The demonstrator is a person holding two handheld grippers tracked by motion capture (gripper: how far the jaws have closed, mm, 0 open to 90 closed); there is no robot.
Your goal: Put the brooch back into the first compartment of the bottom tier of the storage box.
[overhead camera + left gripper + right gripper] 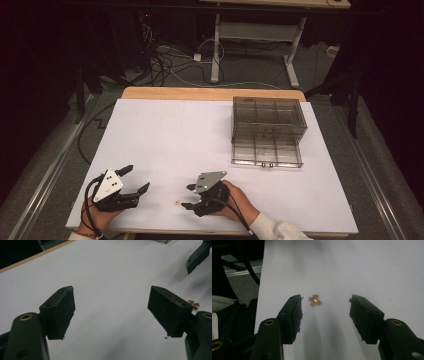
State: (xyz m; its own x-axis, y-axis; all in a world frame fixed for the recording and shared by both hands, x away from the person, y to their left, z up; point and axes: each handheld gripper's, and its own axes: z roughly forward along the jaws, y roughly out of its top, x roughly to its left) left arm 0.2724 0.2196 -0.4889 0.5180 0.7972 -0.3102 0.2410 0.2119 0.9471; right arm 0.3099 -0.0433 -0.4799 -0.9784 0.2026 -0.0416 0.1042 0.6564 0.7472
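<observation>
We record both grippers resting on the white table [165, 130], left gripper [136, 181] and right gripper [188, 196] each spread apart, empty. A small gold object [315, 300] lies between them, just ahead of the right jaws.

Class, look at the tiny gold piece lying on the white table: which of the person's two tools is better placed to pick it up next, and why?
The right tool. Its open jaws point at the gold piece, which lies just ahead of them. The left tool, also open, sits farther off.
</observation>
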